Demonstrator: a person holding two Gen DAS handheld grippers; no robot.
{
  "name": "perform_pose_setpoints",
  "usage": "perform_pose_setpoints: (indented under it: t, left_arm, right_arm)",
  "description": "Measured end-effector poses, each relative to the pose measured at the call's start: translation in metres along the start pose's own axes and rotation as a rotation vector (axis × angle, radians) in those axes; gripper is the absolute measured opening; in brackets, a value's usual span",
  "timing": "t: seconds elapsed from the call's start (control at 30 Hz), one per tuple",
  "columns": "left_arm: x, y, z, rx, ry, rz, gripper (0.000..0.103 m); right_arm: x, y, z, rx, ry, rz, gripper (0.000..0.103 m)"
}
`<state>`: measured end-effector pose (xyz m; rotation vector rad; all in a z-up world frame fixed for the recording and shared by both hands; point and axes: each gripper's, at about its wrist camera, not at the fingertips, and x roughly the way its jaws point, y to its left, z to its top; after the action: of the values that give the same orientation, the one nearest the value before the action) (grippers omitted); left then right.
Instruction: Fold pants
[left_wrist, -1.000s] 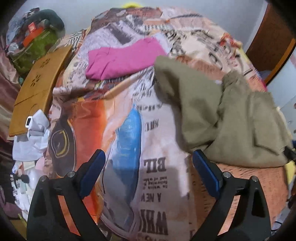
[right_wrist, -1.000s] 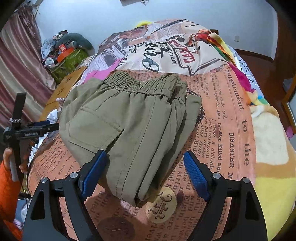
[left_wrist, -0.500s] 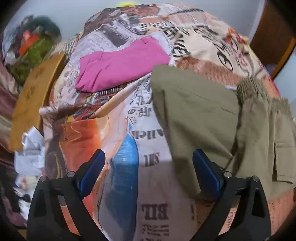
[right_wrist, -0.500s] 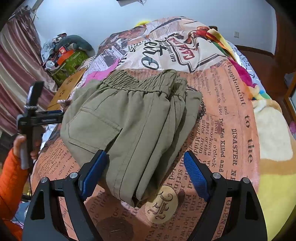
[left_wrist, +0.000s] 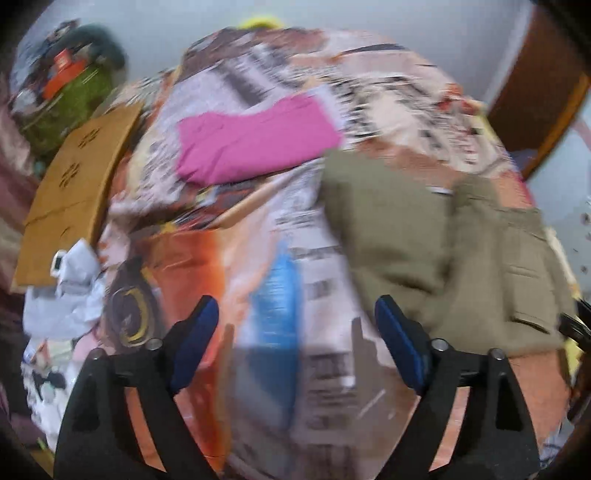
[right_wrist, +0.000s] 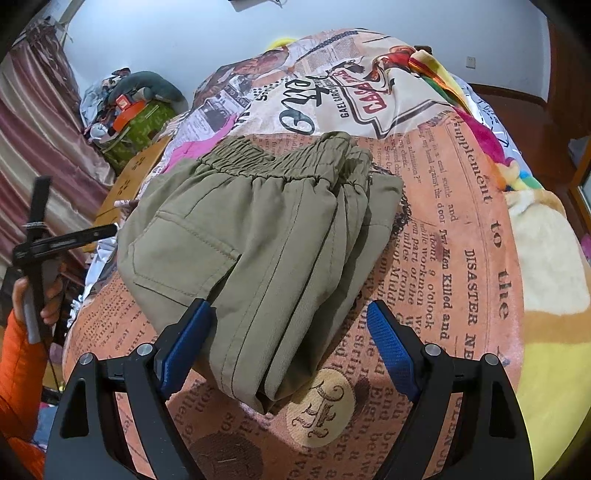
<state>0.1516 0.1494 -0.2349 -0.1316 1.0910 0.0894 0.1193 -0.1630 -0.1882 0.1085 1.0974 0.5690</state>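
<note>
The olive pants lie folded in a thick bundle on the printed bed cover, elastic waistband at the far end. My right gripper hangs open just above the bundle's near end, its blue pads clear of the cloth. In the blurred left wrist view the pants lie to the right. My left gripper is over the bare cover, jaws closing a little with nothing between them. A hand in an orange sleeve holds the left gripper off the bed's left edge.
A folded pink garment lies beyond the pants. A wooden board, a green bag and white crumpled cloth crowd the bed's left side. A curtain hangs at left. A yellow blanket covers the right.
The left wrist view swung toward the pants, then back left, and is now blurred by motion. Its jaws stand slightly narrower. The right gripper and the folded pants have not moved.
</note>
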Motion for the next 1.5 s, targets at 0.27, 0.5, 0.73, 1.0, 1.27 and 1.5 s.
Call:
perform_pose_setpoints:
  t: [0.27, 0.5, 0.73, 1.0, 1.27, 1.5]
  left_arm:
    - [0.039, -0.025, 0.001, 0.039, 0.074, -0.002, 0.096]
    - [0.044, 0.014, -0.007, -0.045, 0.122, 0.135, 0.085]
    - [0.009, -0.005, -0.007, -0.007, 0.049, -0.028, 0.087]
    - [0.038, -0.017, -0.001, -0.020, 0.093, -0.038, 0.091]
    - [0.032, 0.012, -0.006, -0.079, 0.089, 0.051, 0.086]
    - [0.008, -0.027, -0.010, 0.083, 0.039, -0.008, 0.087]
  right_arm:
    - [-0.001, 0.000, 0.000, -0.004, 0.000, -0.007, 0.083]
    - [-0.002, 0.000, -0.002, -0.007, -0.003, -0.006, 0.083]
    - [0.000, -0.002, -0.002, 0.010, 0.001, 0.004, 0.084]
    - [0.001, -0.002, -0.003, 0.008, 0.002, 0.004, 0.084]
    - [0.001, -0.002, -0.004, 0.012, 0.004, 0.010, 0.084]
    - [0.002, -0.002, -0.004, 0.010, 0.008, 0.012, 0.084]
